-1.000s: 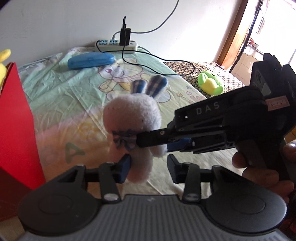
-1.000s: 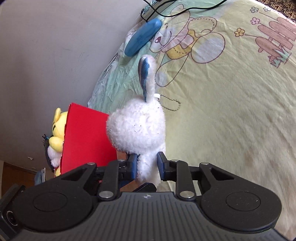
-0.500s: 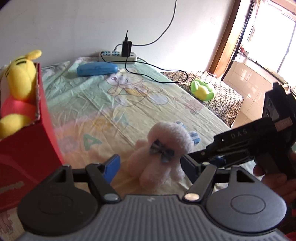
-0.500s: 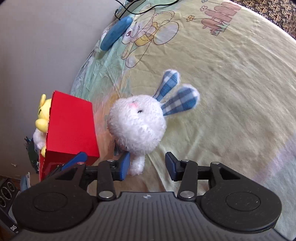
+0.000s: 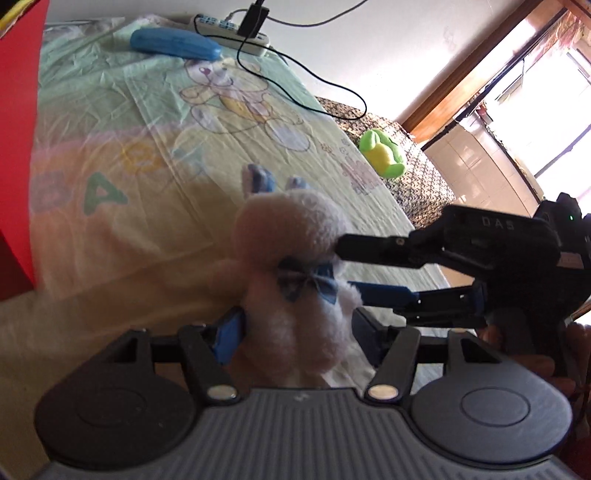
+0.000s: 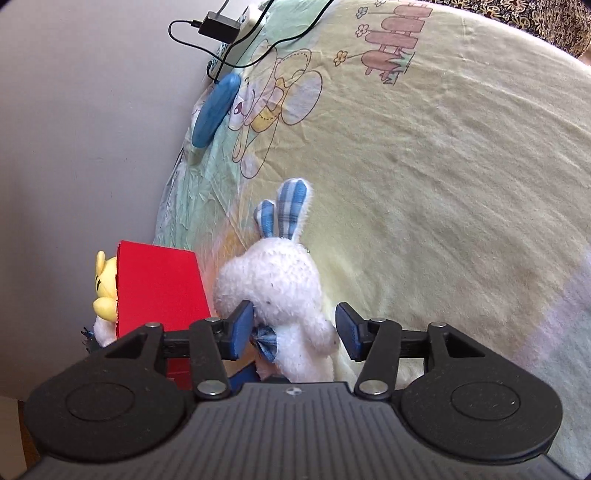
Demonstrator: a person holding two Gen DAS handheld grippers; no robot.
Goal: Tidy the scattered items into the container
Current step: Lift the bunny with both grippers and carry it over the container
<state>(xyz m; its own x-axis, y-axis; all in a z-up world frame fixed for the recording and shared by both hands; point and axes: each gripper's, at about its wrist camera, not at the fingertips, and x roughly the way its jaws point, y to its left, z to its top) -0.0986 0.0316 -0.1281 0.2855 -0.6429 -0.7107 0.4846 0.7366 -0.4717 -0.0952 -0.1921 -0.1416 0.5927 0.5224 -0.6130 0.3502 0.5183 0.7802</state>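
Nearest the left wrist camera, the left hand-held gripper (image 5: 297,332) has its blue pads either side of the white plush rabbit (image 5: 295,280); its left pad touches the fur, the right pad stands just clear, so whether it grips cannot be told. The right hand-held gripper (image 6: 293,330) is released: the rabbit (image 6: 280,291) sits between its spread pads, against the left one and apart from the right. In the left view its black body bears the letters "DAS". The rabbit wears a blue checked bow (image 5: 308,282) and checked ears (image 6: 286,210). Just left of it stands the red box (image 6: 159,288), a yellow plush (image 6: 103,290) showing at its rim. The bed sheet (image 5: 122,147) shows printed letters "A" and "B". Farther off lie a green plush (image 5: 382,153), a blue case (image 5: 175,44) and a power strip (image 5: 229,31) by the wall.
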